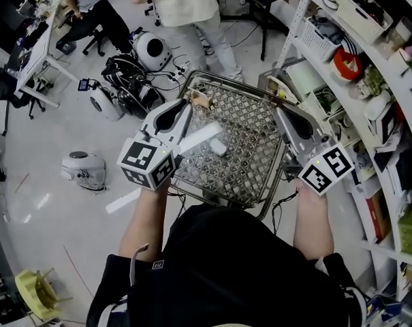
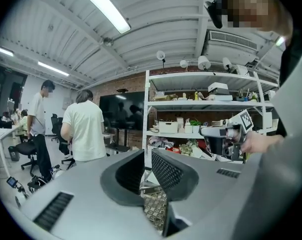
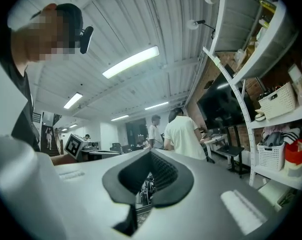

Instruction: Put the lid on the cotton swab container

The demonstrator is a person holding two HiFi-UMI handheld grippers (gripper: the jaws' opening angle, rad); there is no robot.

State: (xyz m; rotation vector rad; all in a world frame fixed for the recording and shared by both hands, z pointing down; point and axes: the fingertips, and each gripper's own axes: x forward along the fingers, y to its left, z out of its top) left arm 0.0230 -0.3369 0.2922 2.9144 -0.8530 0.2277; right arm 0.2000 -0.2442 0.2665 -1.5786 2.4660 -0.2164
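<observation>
A wire mesh basket (image 1: 255, 136) stands in front of me. In it lie a small rounded white piece (image 1: 218, 146) and a long flat white piece (image 1: 200, 137); I cannot tell which one is the lid or the cotton swab container. My left gripper (image 1: 187, 106) (image 2: 147, 154) is held high over the basket's left side, pointing almost level, its jaws a narrow slit apart with nothing between them. My right gripper (image 1: 282, 114) (image 3: 150, 153) hovers over the basket's right edge, its jaws together and empty. Neither gripper view shows the white pieces.
A white shelf rack (image 1: 369, 94) packed with boxes and a red item (image 1: 346, 63) runs along the right. Round white machines (image 1: 84, 169) and cables lie on the floor at left. Two people (image 2: 83, 131) stand behind the basket.
</observation>
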